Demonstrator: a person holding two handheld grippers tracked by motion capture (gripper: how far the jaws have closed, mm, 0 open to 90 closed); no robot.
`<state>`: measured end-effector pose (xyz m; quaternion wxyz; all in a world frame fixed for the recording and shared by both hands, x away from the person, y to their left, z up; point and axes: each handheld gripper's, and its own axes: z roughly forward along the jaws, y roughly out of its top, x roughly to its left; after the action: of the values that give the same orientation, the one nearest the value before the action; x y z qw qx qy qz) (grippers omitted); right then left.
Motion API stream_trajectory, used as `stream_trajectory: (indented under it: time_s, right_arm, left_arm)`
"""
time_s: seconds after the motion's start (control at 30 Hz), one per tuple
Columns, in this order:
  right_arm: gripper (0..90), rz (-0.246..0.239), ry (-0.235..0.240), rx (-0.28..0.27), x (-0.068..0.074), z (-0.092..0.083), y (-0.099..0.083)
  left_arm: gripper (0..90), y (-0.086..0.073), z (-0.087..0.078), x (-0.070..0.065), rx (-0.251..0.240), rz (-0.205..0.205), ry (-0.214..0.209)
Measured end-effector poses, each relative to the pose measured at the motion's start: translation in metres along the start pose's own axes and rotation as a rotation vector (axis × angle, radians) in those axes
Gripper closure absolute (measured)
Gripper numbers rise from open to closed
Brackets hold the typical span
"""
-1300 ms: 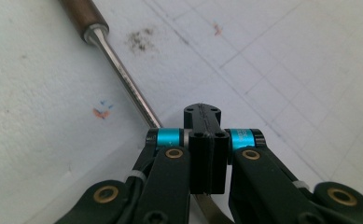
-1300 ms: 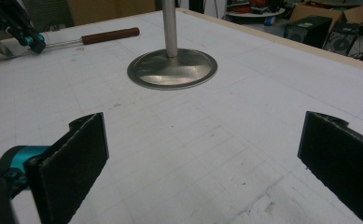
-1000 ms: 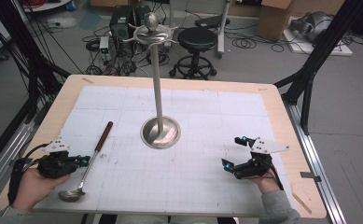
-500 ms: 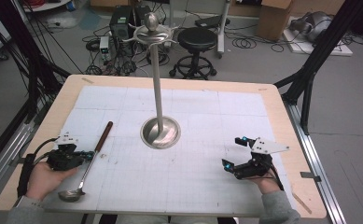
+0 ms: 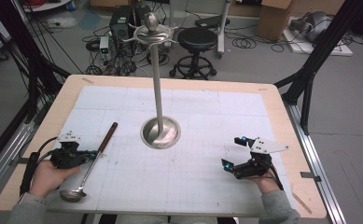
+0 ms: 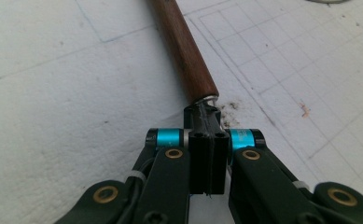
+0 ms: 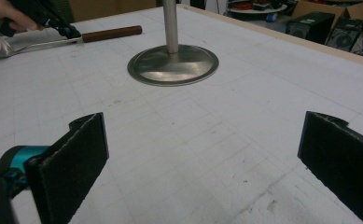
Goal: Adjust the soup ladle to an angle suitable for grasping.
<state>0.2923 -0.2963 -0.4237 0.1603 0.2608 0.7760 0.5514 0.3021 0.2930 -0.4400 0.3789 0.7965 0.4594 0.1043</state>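
One ladle [image 5: 87,164] lies on the worktop [image 5: 282,116], near its left front corner — bowl toward the person, wooden handle [image 6: 184,51] angled away toward the stand. One left claw [image 5: 91,154], clamped on the ladle's thin metal shank just below the handle; in the left gripper view the jaws stand pressed together around it. One right claw [image 5: 233,152], jaws wide apart, nothing between them, resting at the right front of the worktop, well apart from the ladle. One steel stand [image 5: 159,131] — round base, tall pole, hooks on top — at mid-worktop. Two hands, one per claw.
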Motion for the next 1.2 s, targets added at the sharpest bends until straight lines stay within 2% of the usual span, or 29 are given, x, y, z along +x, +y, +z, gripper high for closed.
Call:
stream_trajectory:
  time_s: [0.13, 0.3, 0.4, 0.6, 0.83, 0.93, 1.0, 1.13, 1.2]
  right_arm:
    - [0.8, 0.001, 0.0, 0.0, 0.0, 0.0, 0.0]
    - [0.7, -0.001, 0.0, 0.0, 0.0, 0.0, 0.0]
    - [0.8, -0.001, -0.001, -0.001, 0.0, 0.0, 0.0]
    - [0.7, 0.0, 0.0, 0.002, 0.0, 0.0, 0.0]
    - [0.7, -0.012, -0.001, 0.001, 0.0, 0.0, 0.0]
    - [0.8, -0.011, -0.003, 0.003, 0.0, 0.0, 0.0]
    - [0.8, -0.009, -0.003, 0.003, 0.0, 0.0, 0.0]
    - [0.7, -0.013, -0.004, 0.003, 0.0, 0.0, 0.0]
    - [0.8, -0.015, -0.004, 0.003, 0.0, 0.0, 0.0]
  left_arm:
    - [89.8, 0.001, 0.001, -0.001, 0.013, -0.007, 0.003]
    - [89.7, 0.001, 0.001, -0.005, 0.017, 0.017, -0.015]
    - [89.7, 0.002, 0.002, -0.009, 0.027, 0.042, -0.027]
    - [89.8, 0.009, 0.006, -0.023, 0.075, 0.135, -0.018]
    - [89.7, 0.014, 0.012, -0.039, 0.103, 0.22, -0.054]
    - [89.8, 0.015, 0.013, -0.042, 0.111, 0.247, -0.053]
    - [89.7, 0.015, 0.013, -0.043, 0.106, 0.249, -0.058]
    - [89.7, 0.014, 0.014, -0.045, 0.107, 0.284, -0.092]
    - [89.8, 0.013, 0.014, -0.046, 0.108, 0.288, -0.102]
